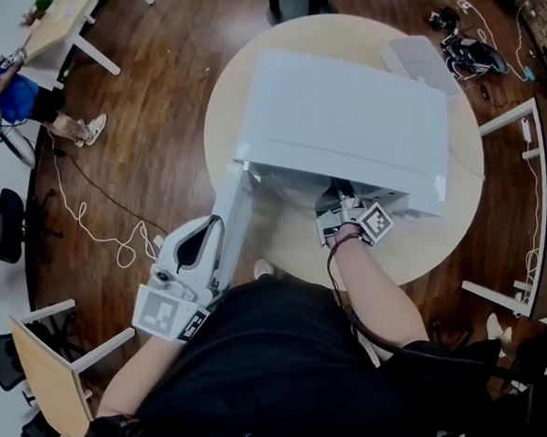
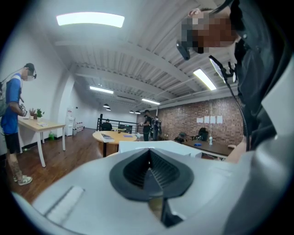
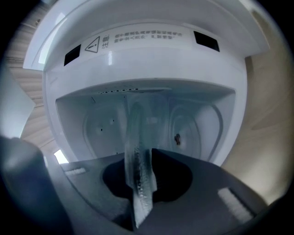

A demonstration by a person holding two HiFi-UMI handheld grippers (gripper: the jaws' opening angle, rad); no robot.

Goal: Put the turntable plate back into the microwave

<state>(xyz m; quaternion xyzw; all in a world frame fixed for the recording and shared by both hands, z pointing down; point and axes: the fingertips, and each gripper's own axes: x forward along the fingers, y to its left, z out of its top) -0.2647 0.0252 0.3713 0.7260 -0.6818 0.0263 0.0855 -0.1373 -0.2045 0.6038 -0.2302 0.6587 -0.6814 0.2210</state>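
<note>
Wooden floor surrounds a round table [image 1: 237, 94] that carries the white microwave [image 1: 351, 123]. Its door [image 1: 237, 201] is swung open to the left. The right gripper [image 3: 140, 172] is clamped on the glass plate [image 3: 137, 133], which stands on its edge at the mouth of the cavity [image 3: 193, 124]. The left gripper [image 2: 149, 174] is near the outer end of the door, with its jaws pressed together and nothing between them.

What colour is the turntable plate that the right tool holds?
Clear, colourless glass: the turntable plate shows best in the right gripper view.
</note>
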